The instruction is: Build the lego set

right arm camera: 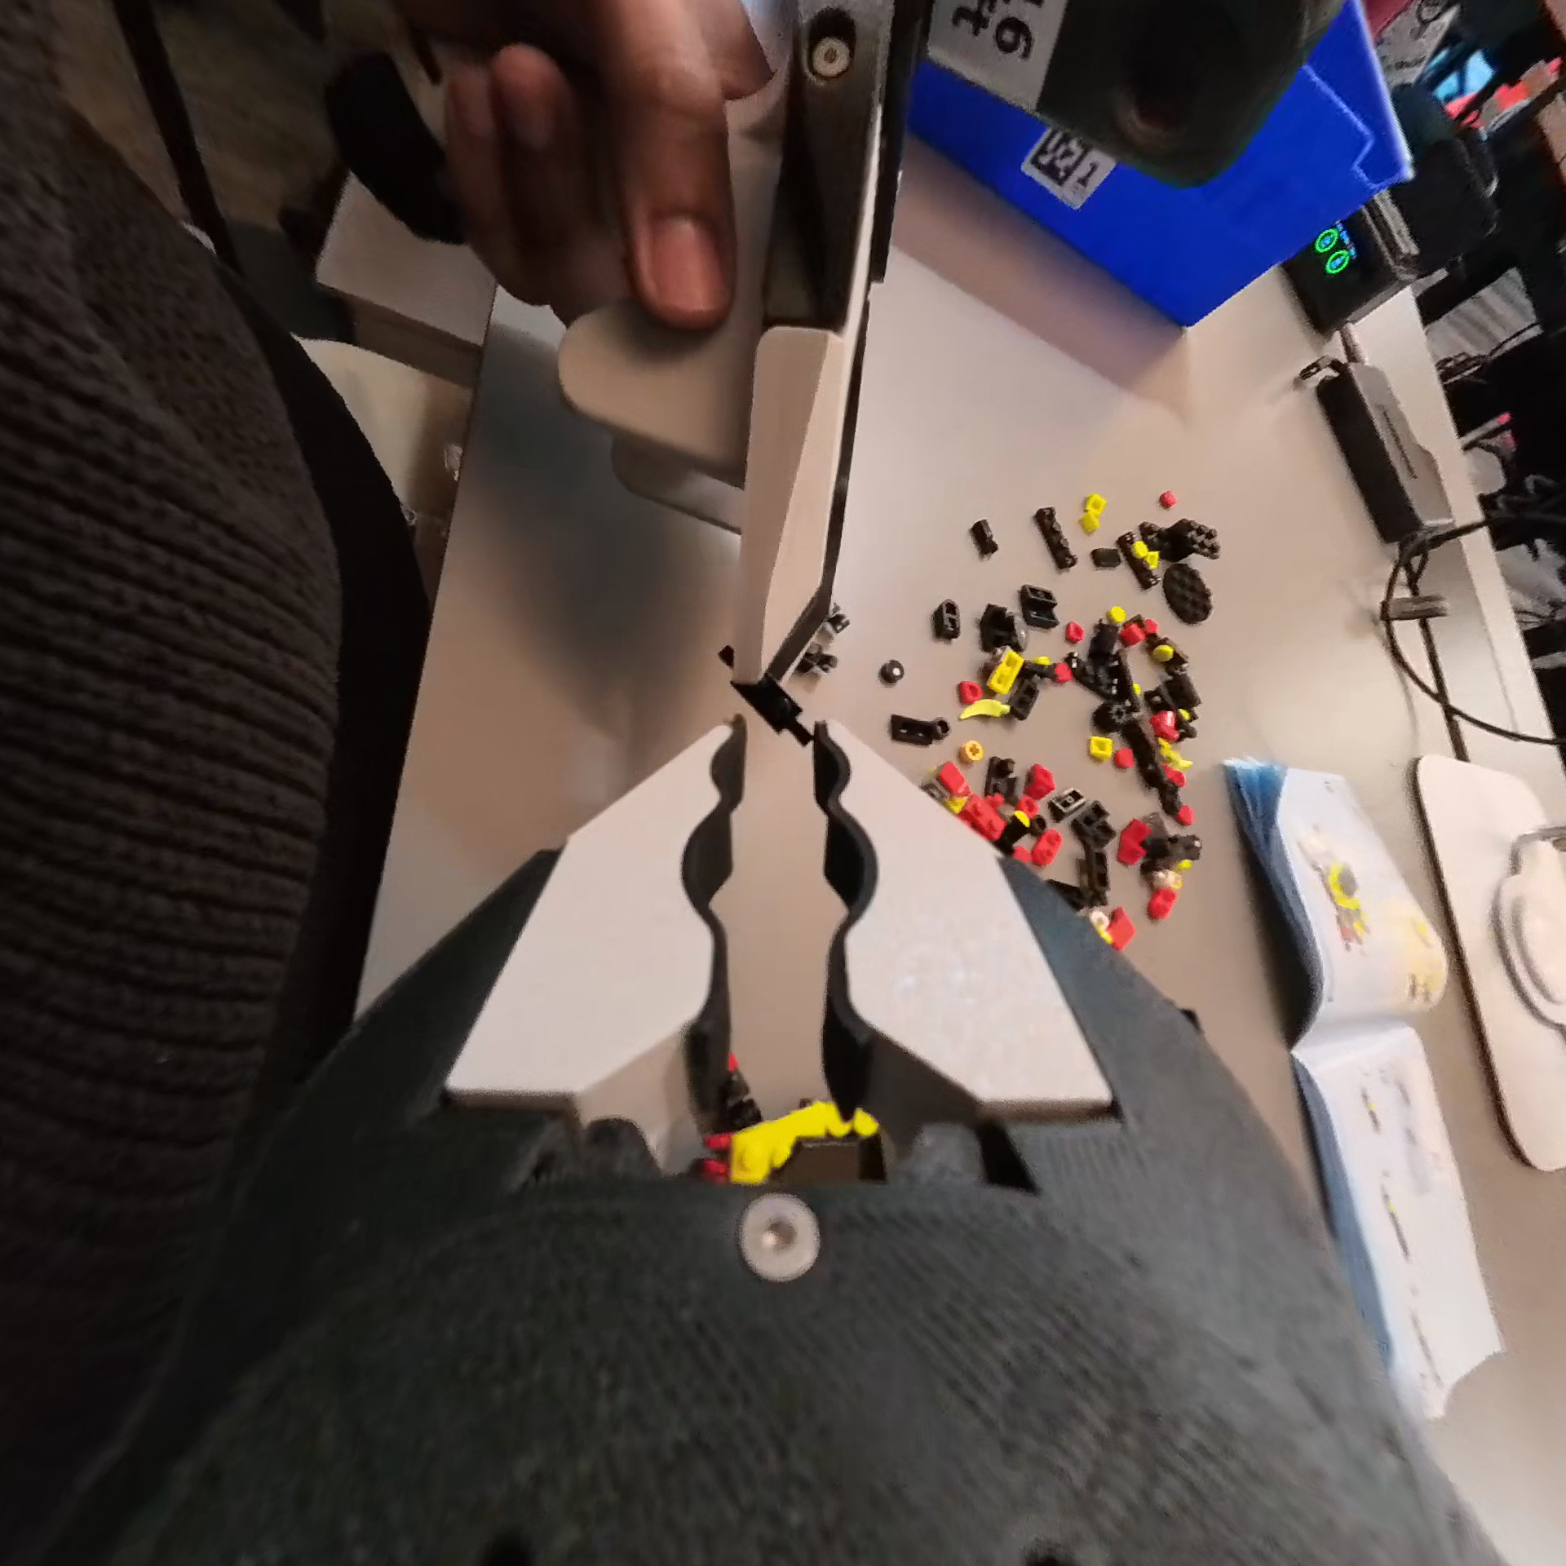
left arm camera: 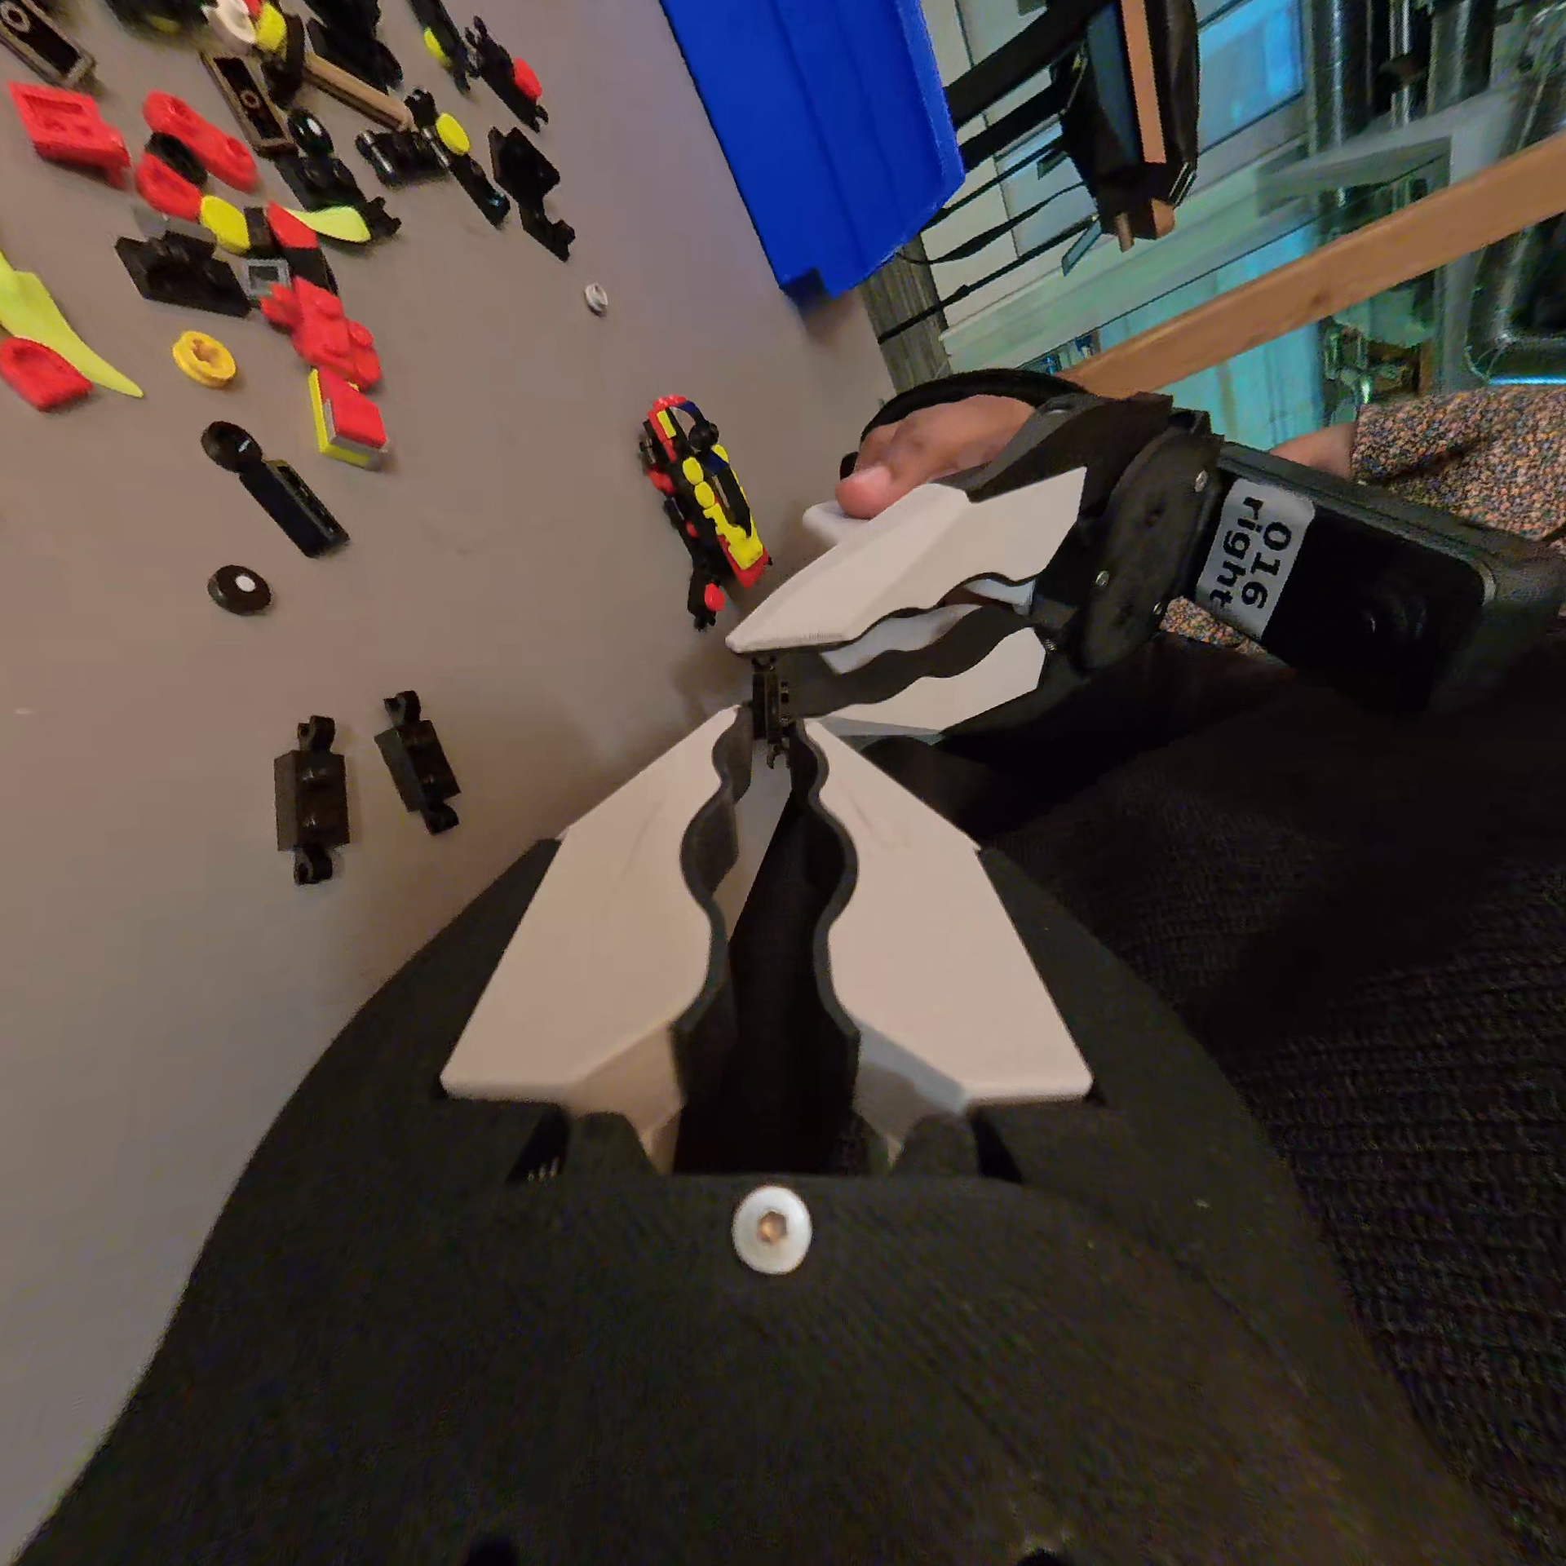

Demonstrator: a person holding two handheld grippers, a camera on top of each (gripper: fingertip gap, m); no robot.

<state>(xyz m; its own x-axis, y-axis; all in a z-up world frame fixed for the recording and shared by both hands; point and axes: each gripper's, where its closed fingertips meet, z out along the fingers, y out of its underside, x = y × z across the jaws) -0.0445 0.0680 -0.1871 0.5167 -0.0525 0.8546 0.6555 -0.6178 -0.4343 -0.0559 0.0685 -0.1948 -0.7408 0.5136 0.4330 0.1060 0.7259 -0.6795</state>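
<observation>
Left gripper point(left arm camera: 773, 739) fingers clamped on small black brick piece point(left arm camera: 769, 708) held above grey surface point(left arm camera: 508, 644), right gripper point(right arm camera: 775, 735) fingers apart, just beside it, scattered bricks point(right arm camera: 1093, 729) nearby.

- Tabletop point(right arm camera: 974, 407): flat, pale grey, matte.
- Loose building bricks point(right arm camera: 1093, 729), black, red and yellow, scattered over its middle.
- Two black hinge-type pieces point(left arm camera: 364, 780) lie side by side, apart from the main scatter.
- Small assembled model point(left arm camera: 708, 508), red, yellow, black with some blue, lies alone on bare surface.
- Small grey round stud point(left arm camera: 596, 298) lies by itself.
- Blue bin point(right arm camera: 1186, 229) stands at the far edge.
- Open instruction booklet point(right arm camera: 1373, 1059) lies flat beside the bricks.
- Black adapter point(right arm camera: 1381, 449) with cable near the edge.
</observation>
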